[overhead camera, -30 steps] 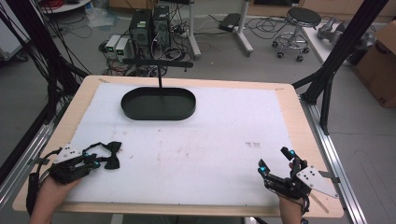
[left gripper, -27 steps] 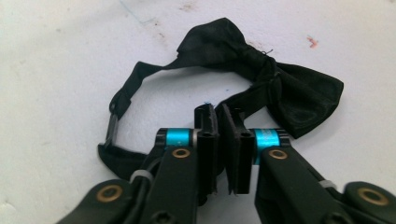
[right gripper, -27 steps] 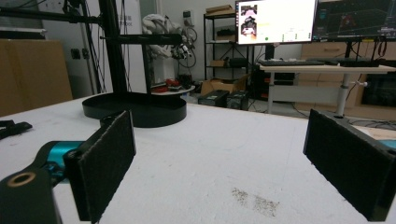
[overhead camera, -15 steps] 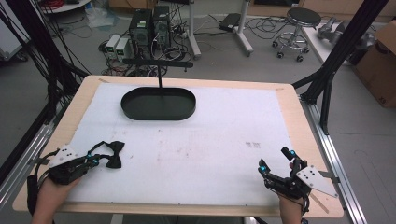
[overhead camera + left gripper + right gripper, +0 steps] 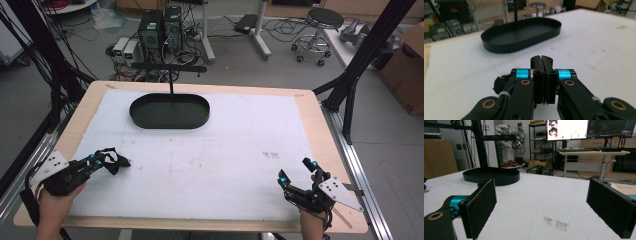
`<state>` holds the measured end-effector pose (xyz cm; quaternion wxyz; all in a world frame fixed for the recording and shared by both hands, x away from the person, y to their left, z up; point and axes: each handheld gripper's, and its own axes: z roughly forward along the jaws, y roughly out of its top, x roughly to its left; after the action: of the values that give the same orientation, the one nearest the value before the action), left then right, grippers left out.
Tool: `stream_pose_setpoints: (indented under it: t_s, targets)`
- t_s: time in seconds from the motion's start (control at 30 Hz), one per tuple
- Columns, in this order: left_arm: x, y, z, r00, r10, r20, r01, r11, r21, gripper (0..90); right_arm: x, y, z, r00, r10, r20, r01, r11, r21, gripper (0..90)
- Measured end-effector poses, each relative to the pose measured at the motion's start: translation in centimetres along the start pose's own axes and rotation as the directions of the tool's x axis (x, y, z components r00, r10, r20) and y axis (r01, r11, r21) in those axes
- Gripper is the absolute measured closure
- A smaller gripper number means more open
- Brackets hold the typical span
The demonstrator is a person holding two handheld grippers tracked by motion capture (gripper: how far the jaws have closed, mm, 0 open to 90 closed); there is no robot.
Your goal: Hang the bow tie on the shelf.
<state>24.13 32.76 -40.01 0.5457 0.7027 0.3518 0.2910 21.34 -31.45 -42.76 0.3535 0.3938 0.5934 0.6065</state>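
I am pinching the small black bow-shaped fabric piece [image 5: 114,161] in my left tool [image 5: 100,161] at the near left of the white counter [image 5: 240,150] (right tool [image 5: 296,172] spread, idle); carrying it to the black oval metal tray [image 5: 170,111] is remaining

High view: fixed above the near edge of the counter [image 5: 240,150], looking forward and down, whole top in frame. Left claw [image 5: 541,72] view: low, close, faces the far edge. Right claw [image 5: 544,202] view: skims the surface. All share the tray [image 5: 170,111].
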Motion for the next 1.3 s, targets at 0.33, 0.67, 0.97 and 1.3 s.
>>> stream_pose_setpoints:
  t_s: [0.33,0.67,0.97,1.3]
  targets:
    - [-0.6,3.9,0.1,0.9998,0.02,0.007,-0.019,0.9931,-0.115,88.2,-0.2,0.0,-0.1,0.9999,0.015,0.002,-0.015,1.0,-0.007,8.3]
    - [-0.9,7.6,1.4,0.9992,0.038,-0.006,-0.039,0.9755,-0.217,88.2,-0.2,0.1,-0.2,1.0,0.01,0.001,-0.01,1.0,-0.014,8.3]
    - [-0.7,9.3,3.2,0.999,0.045,-0.004,-0.044,0.961,-0.273,88.2,-0.2,0.3,-0.3,0.9999,0.011,-0.007,-0.011,1.0,-0.025,8.3]
    - [0.8,12.3,5.8,0.999,0.044,0.009,-0.038,0.9411,-0.336,88.1,-0.1,0.5,-0.4,0.9999,0.009,-0.011,-0.01,0.999,-0.034,8.2]
